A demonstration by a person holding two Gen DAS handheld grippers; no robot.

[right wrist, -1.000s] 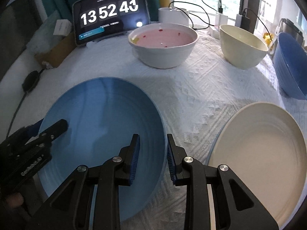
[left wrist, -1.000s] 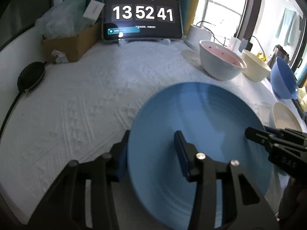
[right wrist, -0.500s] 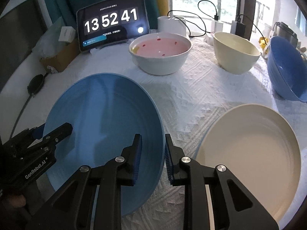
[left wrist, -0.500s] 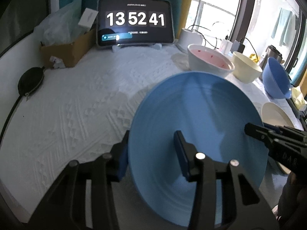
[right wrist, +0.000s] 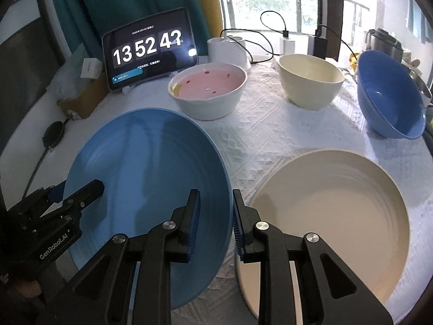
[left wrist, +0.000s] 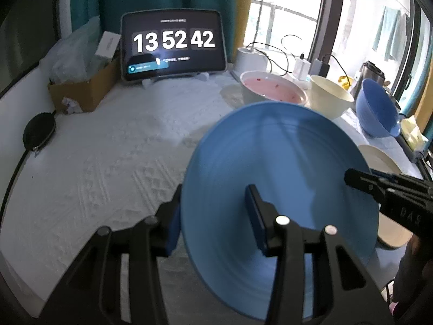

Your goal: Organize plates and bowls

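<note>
Left wrist view: the left tongs (left wrist: 213, 216) are seen clamped on the near rim of the blue plate (left wrist: 278, 173), one finger behind the rim and one on its inner face. The plate is held tilted above the white textured table (left wrist: 108, 151). At the plate's right edge the right tongs (left wrist: 360, 181) are seen gripping the opposite rim. A pink-lined bowl (left wrist: 273, 90), a cream bowl (left wrist: 330, 98) and a blue bowl (left wrist: 376, 108) are lined up toward the window; a cream plate (left wrist: 379, 157) is partly hidden behind the blue plate. A tablet clock (left wrist: 173, 44) is propped at the back edge beside a cardboard box (left wrist: 81, 92). Right wrist view: the right tongs (right wrist: 215, 216) are closed on the right rim of the blue plate (right wrist: 146, 176), the rim being pinched between the blue pads. The left tongs (right wrist: 81, 192) are noted on the plate's left rim. The cream plate (right wrist: 333, 211) lies flat on the table (right wrist: 257, 135) just beside the blue plate. The pink-lined bowl (right wrist: 208, 92), cream bowl (right wrist: 311, 84) and blue bowl (right wrist: 389, 103) are recorded behind, the blue bowl tilted on its side.
</note>
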